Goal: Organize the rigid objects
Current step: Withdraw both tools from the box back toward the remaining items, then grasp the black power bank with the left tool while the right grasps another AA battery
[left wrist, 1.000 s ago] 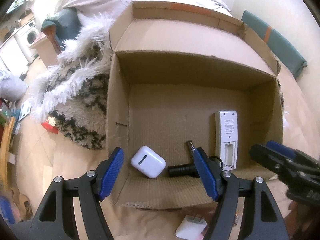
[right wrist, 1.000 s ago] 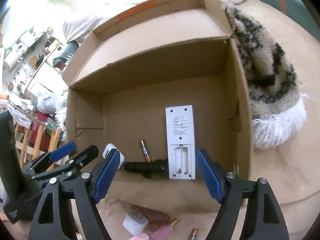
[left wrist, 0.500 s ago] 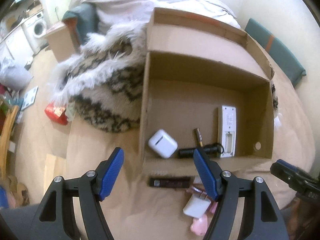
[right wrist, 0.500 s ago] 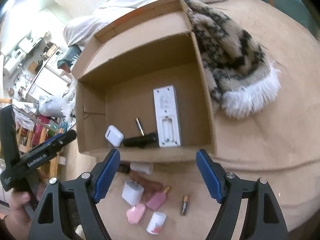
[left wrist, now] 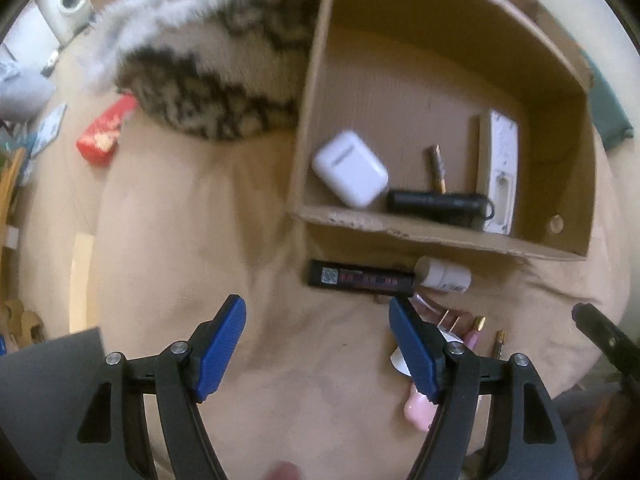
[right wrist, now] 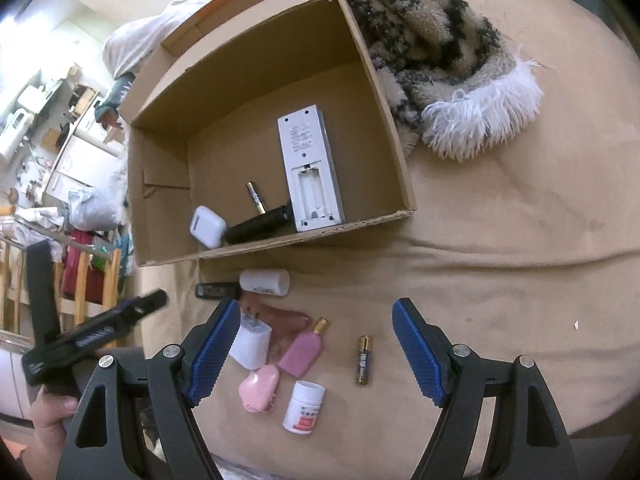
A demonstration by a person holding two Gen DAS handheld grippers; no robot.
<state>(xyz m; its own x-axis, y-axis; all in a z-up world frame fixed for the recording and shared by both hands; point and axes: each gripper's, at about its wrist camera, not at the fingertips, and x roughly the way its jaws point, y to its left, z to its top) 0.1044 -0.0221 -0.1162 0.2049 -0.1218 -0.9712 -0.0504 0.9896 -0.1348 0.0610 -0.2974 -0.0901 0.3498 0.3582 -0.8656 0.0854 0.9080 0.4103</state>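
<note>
Left wrist view: left tool (left wrist: pixel 318 338), jaws released and just opened further with nothing between them, above tan fabric. A corrugated cardboard box (left wrist: pixel 404 232) holds a glossy white earbud case (left wrist: pixel 350 168); a black rectangular marker (left wrist: pixel 360 279) lies outside.

Right wrist view: right tool (right wrist: pixel 314 346) released over a pink flat bottle (right wrist: pixel 302 350), cylindrical battery (right wrist: pixel 363 359) and white pill bottle (right wrist: pixel 304 406).

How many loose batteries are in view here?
2: one battery lies inside the cardboard box, another battery on the beige cover between the right gripper's fingers. Others may be hidden.

Left claw (left wrist: pixel 316 344) just widened, empty; right claw (right wrist: pixel 312 346) agape.
</note>
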